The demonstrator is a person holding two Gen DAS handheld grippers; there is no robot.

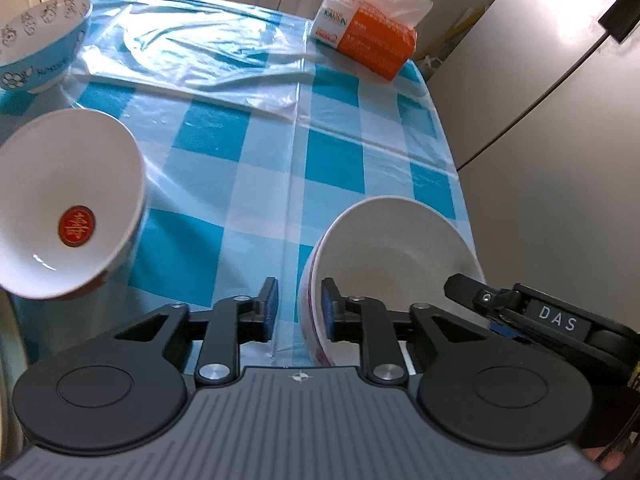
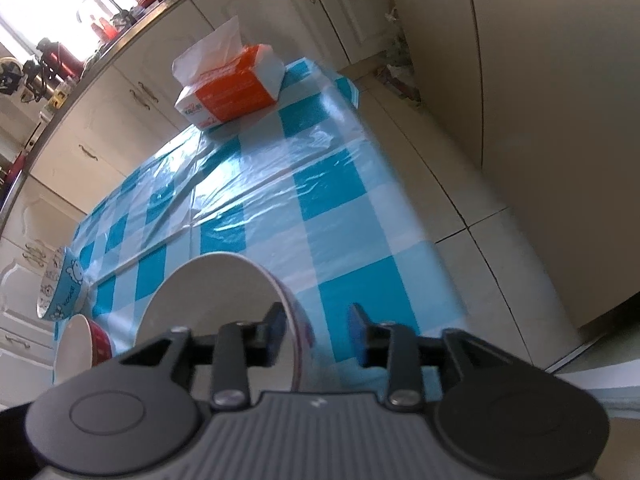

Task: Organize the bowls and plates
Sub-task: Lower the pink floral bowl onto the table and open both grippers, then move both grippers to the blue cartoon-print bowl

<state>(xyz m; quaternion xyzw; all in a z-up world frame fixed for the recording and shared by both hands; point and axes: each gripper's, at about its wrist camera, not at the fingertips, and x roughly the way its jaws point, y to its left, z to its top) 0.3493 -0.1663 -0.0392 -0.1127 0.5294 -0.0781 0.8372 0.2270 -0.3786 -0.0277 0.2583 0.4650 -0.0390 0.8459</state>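
1. Judging from the glazed sheen, treat the white bowl [image 1: 400,248] as stiff, smooth and breakable. Likely slippery against rubber pads and apt to chip if knocked against another dish. Probably moderate in weight, so tending to tip when pinched at one side only.
2. Best taken by the rim, one pad inside the wall and one outside, at two separate points along it to keep it level.
3. Left gripper [image 1: 300,308]: jaws apart, straddling the near rim, one pad outside the wall and one inside, with no clear clamping. Right gripper [image 2: 316,330]: jaws likewise apart, astride the rim further round, with a visible gap on the outer side.
4. Sitting on the checked tablecloth [image 1: 240,140], close to the table's right-hand edge and right under both grippers. Cannot tell whether fully flat on the cloth.
5. Plain white inside, wide and fairly shallow, with thin pinkish-red lines and some red marking round the outer wall.
6. Well apart to the left: a white bowl with a red seal [image 1: 68,208] and, beyond it, a blue cartoon bowl [image 1: 40,48]. At the far end, a tissue pack [image 1: 368,32].
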